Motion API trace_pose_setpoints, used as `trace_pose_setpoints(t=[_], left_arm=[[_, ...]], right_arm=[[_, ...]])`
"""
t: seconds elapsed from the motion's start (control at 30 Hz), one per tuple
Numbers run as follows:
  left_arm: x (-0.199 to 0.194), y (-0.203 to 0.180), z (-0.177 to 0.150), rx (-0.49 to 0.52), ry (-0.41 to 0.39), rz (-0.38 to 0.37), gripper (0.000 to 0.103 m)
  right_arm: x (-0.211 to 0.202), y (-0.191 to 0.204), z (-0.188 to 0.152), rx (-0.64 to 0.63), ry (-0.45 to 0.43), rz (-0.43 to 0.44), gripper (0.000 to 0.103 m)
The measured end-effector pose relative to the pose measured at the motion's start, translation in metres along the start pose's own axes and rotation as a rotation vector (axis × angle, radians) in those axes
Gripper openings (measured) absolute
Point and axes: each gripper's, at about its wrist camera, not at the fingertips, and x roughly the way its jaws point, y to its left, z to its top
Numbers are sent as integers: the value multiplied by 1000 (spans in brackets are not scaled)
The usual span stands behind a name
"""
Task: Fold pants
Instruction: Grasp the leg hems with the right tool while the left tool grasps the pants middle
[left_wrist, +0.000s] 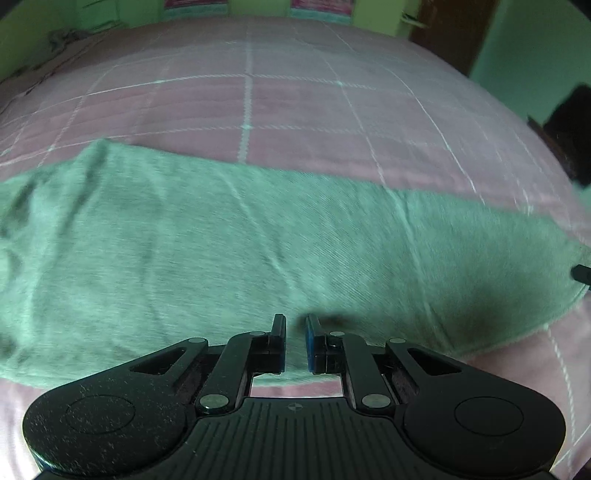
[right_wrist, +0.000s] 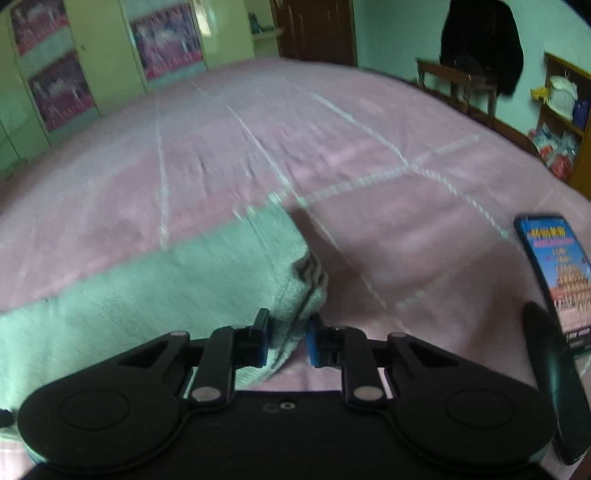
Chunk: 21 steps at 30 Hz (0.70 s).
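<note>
We are working over a bed covered by a pink blanket (left_wrist: 295, 103) with white grid lines, and the green pants (left_wrist: 221, 251) are lying across it as a long band, running left to right on the near part of the bed. Our left gripper (left_wrist: 295, 341) is pinching down on the near edge of the pants — its fingers are drawn nearly together with the cloth between them. Our right gripper (right_wrist: 286, 341) is gripping the thick, layered right end of the pants (right_wrist: 299, 295), the fabric bunching between its blue pads (right_wrist: 312, 347). A phone (right_wrist: 550, 273) with a lit screen is sitting at the right — just beside that gripper. Wardrobe doors (right_wrist: 110, 55) are standing beyond the far side of the bed.
</note>
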Motion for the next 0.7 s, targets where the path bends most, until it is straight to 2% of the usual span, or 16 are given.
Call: trace_pose_setpoints(t=[0.1,0.27,0.4,0.53,0.6,0.67,0.7], left_arm=[[-10,23,6,-38,-15,5,11],[-28,69,6,-109,-40,36,11],[-36,107,-2,-167,-45,58,11],[-40,133,-10,-208,-44,79,11],[-40,142,-12,-235,-37,66,11],[-40,147,-13,-260,-32,34,11],[-39,149,-13,-278,-29,4,11]], right_arm=[[-17,30,9,-85,-53,31,19],[-37,109,13,-214,-95,163,19],[-45,189,-10,-342,-83,299,19],[-45,261,-54,-459,-22,428,20],[-37,287,-79,-522,37,448,29],[-19,301,-99,-544,148,428,49],[-15,301,-105,-542,176,430,54]])
